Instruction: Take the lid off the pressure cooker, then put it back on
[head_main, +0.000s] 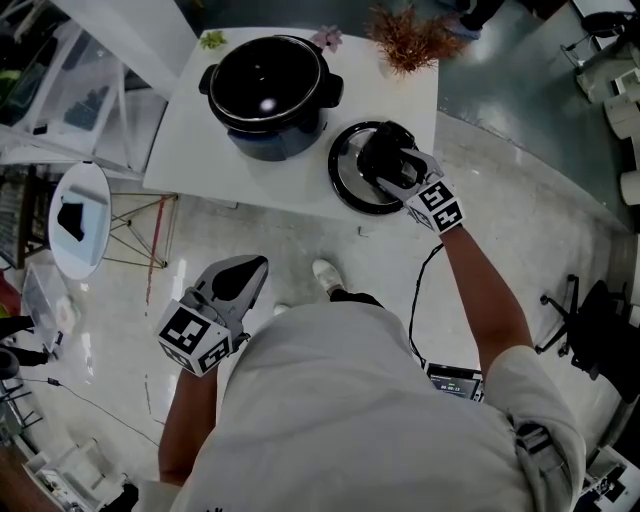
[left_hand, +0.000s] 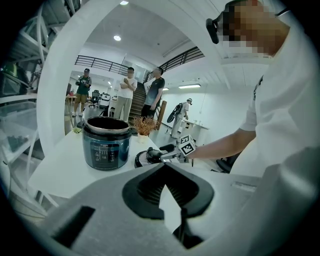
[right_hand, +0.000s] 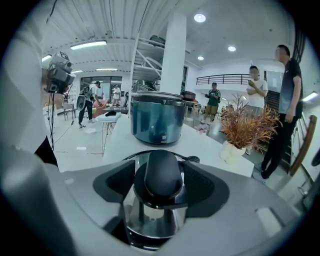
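White shirt cloth (head_main: 350, 400) on the person's torso fills the bottom of the head view, closest to the lens. Beyond it, at twelve o'clock, stands the white surface (head_main: 190, 150). On it sits the open pressure cooker (head_main: 268, 95), its dark bowl uncovered. The lid (head_main: 345, 185) lies flat on the surface at the cooker's four o'clock, near the front edge and just beside the pot, as far as these views show. So the first half of the task looks done, and the step in hand is most likely putting the lid back. To do that well, the lid should probably be raised straight up by its handle and kept level so it does not swing. It can then be carried toward ten o'clock until its rim is centred over the bowl, and lowered squarely rather than with one edge first. The right gripper (head_main: 385, 160) reaches over the lid. Its fingers (right_hand: 210, 187) stand wide, one on each side of the black knob (right_hand: 159, 175), and appear to press on the knob's broad base. The left gripper (head_main: 250, 272) hangs at seven o'clock, well apart from the surface. Its fingers (left_hand: 145, 192) meet at the tips and hold nothing.
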